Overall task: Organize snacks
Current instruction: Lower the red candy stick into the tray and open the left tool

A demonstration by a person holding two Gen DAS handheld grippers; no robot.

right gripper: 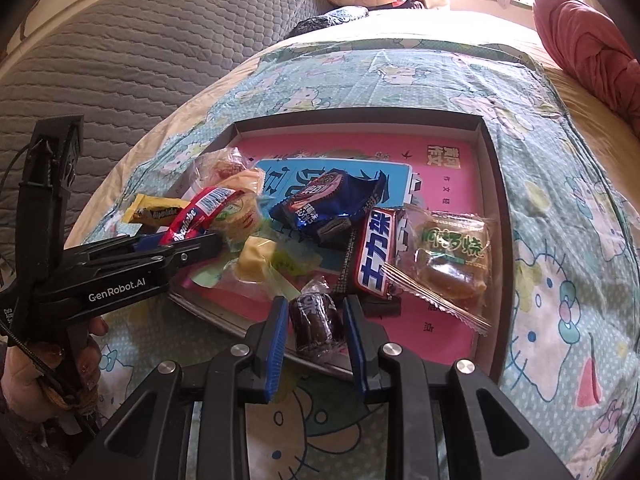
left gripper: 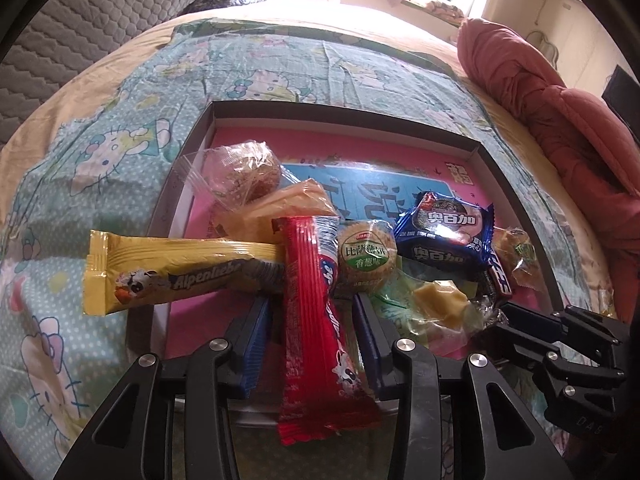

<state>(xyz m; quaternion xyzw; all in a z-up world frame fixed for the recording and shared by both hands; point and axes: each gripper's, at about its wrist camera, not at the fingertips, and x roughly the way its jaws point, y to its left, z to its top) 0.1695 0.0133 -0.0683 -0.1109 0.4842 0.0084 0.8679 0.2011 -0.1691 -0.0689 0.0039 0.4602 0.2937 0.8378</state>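
Observation:
A shallow dark box (left gripper: pixel 496 160) with a pink floor lies on the bed and holds several snacks. My left gripper (left gripper: pixel 314 304) is open around a red Alpenliebe stick (left gripper: pixel 316 320) that lies across the box's near edge; it also shows in the right wrist view (right gripper: pixel 196 216). A yellow Alpenliebe stick (left gripper: pixel 172 272) hangs over the left rim. My right gripper (right gripper: pixel 316 312) is open around a small dark wrapped snack (right gripper: pixel 318 320) at the near rim. A Snickers bar (right gripper: pixel 376 252), a blue cookie pack (right gripper: pixel 324 204) and a clear pastry pack (right gripper: pixel 452 256) lie beyond.
The box (right gripper: pixel 490 184) sits on a Hello Kitty sheet (right gripper: pixel 560 264). A red quilt (left gripper: pixel 560 120) is bunched at the right. A grey quilted headboard (right gripper: pixel 120 60) rises at the left. Round green-label cakes (left gripper: pixel 370 256) and a clear-wrapped bun (left gripper: pixel 244 176) crowd the box's left side.

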